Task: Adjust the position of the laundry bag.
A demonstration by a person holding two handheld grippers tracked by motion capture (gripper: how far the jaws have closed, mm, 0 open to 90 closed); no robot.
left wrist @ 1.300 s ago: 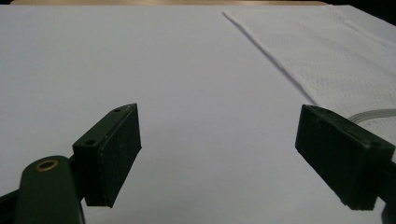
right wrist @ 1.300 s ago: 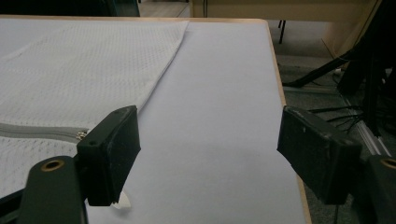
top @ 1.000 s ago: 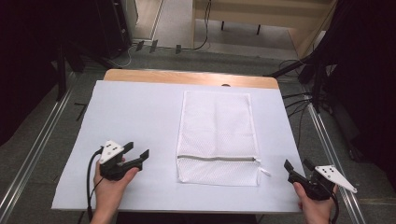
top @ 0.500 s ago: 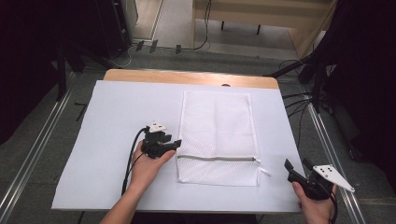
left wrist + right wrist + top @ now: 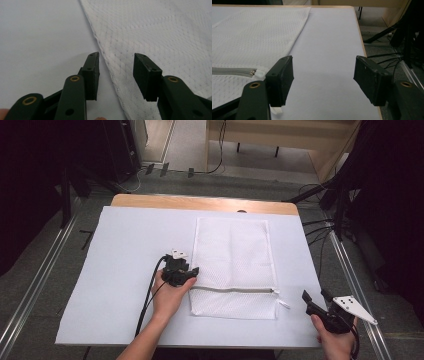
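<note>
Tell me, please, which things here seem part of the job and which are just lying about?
Likely in use:
- white mesh bag, zipper shut
- left gripper, open astride the bag's edge
- right gripper, open, off to the side

Just around:
- white table cover
- floor cables

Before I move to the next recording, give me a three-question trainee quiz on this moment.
1. True or false: the left gripper is shut on the mesh bag.
2. Which end of the bag's zipper holds the pull? A) the end nearer the left gripper B) the end nearer the right gripper C) the middle
3. Fill in: in the left gripper view, the bag's edge runs between the two open ____.

Key: 1. False: its fingers are open, straddling the bag's left edge. 2. B: the slider and white pull tab sit at that end. 3. fingers.
</note>
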